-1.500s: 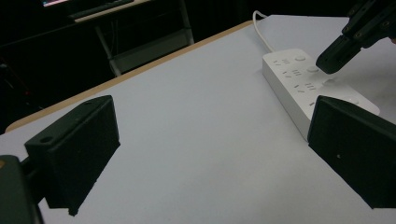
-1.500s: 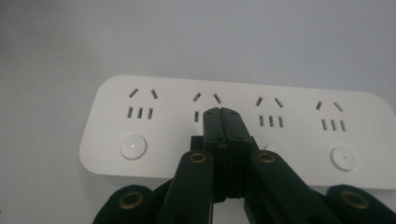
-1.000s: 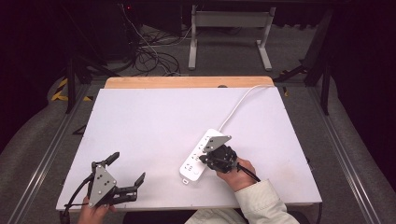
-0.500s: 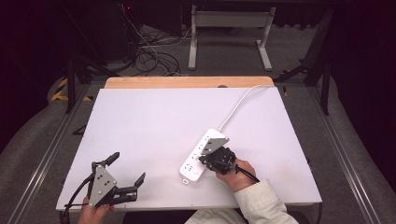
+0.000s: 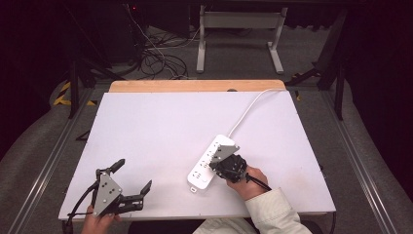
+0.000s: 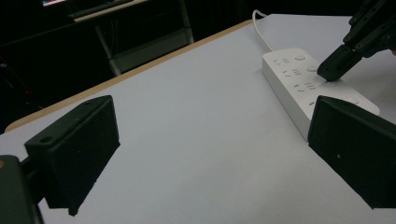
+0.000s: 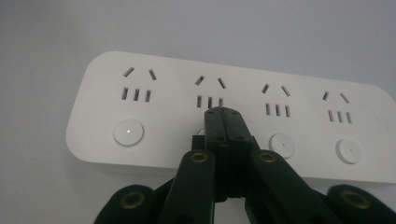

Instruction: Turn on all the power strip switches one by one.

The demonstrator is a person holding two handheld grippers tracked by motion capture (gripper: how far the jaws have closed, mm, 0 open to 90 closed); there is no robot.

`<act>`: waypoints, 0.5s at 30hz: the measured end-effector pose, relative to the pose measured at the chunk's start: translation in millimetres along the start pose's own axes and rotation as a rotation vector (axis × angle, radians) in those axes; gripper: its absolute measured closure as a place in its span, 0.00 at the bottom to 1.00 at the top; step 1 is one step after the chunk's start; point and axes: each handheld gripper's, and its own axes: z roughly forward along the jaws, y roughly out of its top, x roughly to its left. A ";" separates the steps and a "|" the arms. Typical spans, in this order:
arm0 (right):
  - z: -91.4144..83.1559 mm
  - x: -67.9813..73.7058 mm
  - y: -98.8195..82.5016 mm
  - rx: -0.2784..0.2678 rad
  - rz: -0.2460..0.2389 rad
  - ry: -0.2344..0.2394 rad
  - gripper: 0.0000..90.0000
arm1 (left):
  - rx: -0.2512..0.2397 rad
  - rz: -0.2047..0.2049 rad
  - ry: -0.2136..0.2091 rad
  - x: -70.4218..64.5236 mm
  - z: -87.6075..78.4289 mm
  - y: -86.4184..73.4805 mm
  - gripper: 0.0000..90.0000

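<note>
Power strip (image 5: pixel 210 163) lies near the table's (image 5: pixel 156 126) front edge, right of centre, cord running to the back edge. Right tongs (image 7: pixel 223 114) fully closed, nothing held, tips down on the strip at the 2nd socket's button, which is hidden under them, so can't tell if it's switched. Left tongs (image 5: pixel 130 183) wide open, empty, at front-left corner. Judged: press in hand; other buttons untouched.

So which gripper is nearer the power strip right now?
Right. The right gripper is shut, tips down on the power strip by a button. The left gripper is open, apart from it at the table's near left edge.
</note>
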 end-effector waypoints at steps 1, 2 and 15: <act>0.1 0.9 0.1 -0.001 -0.010 -0.003 1.00 | 0.000 0.000 0.000 0.0 0.0 0.0 0.03; -0.2 1.7 0.4 0.006 -0.014 -0.006 1.00 | 0.000 0.001 0.000 0.0 0.0 0.0 0.03; 1.2 0.3 -0.2 -0.007 0.001 0.020 1.00 | 0.003 0.002 0.003 0.5 -0.1 -0.1 0.03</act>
